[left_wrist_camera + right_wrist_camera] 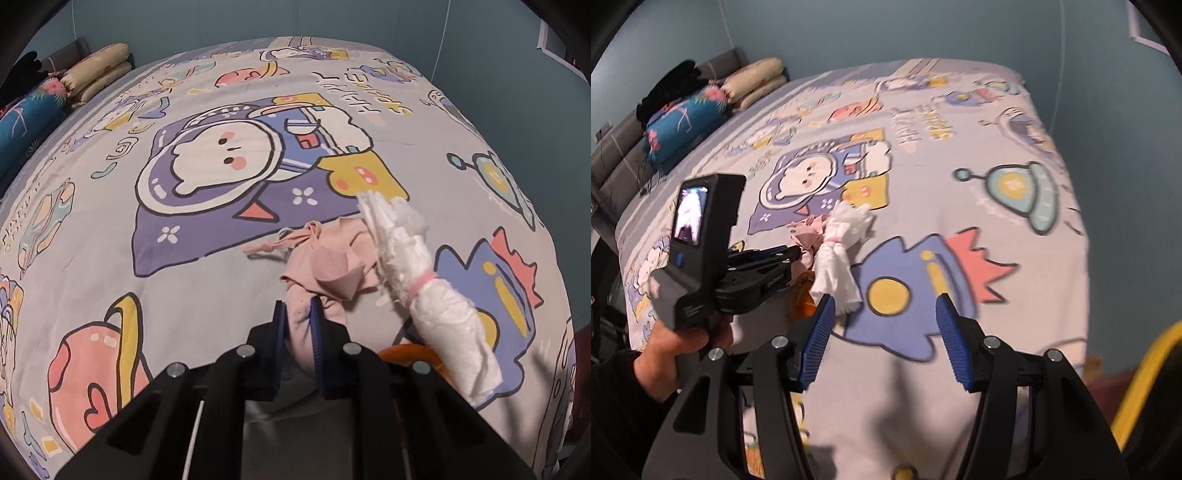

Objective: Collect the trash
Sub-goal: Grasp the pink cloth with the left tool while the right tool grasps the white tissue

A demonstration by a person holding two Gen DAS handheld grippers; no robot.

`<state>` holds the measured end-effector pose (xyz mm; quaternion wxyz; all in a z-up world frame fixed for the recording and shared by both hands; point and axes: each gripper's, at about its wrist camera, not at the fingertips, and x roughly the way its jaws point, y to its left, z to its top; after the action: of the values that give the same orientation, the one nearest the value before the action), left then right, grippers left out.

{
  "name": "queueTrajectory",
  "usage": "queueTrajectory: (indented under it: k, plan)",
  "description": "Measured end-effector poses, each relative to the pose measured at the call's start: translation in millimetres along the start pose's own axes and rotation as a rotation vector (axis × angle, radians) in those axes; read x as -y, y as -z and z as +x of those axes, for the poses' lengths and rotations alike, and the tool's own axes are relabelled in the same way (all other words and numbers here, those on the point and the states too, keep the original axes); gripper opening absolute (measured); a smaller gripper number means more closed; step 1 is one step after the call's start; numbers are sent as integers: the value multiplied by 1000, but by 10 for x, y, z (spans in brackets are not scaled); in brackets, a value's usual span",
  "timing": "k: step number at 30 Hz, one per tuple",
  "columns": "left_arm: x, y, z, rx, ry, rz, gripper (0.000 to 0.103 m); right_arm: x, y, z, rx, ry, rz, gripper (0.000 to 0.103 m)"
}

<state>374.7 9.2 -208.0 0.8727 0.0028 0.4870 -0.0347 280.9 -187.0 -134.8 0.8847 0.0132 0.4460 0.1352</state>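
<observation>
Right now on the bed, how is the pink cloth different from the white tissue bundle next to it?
The pink cloth is soft pink and lies crumpled and loose; the white tissue bundle is white, rolled long and cinched round the middle by a pink band. The left claw is shut on the pink cloth's near end, while the white tissue bundle is in neither claw; the right claw hangs open just short of it. Both rest, touching, on the cartoon bedsheet.
</observation>
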Motion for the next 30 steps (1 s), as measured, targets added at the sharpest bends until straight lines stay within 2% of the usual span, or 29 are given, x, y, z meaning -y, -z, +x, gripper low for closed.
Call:
queueTrajectory:
  k: [6, 18, 20, 26, 30]
  plan:
    - [-121, 12, 62, -5, 23, -12, 12, -205, -86, 419, -56, -15, -54, 52]
    - [-234, -76, 149, 0, 47, -39, 10, -378, -198, 933, -151, -20, -128, 27]
    - [-253, -99, 160, 1, 47, -47, 10, -406, -216, 997, -164, -22, -134, 20]
    - [-350, -163, 170, 5, 46, -73, 10, -479, -259, 1110, -161, -12, -145, 9]
    - [-402, -196, 135, 23, 25, -79, 9, -446, -314, 1136, -151, -2, -126, 8]
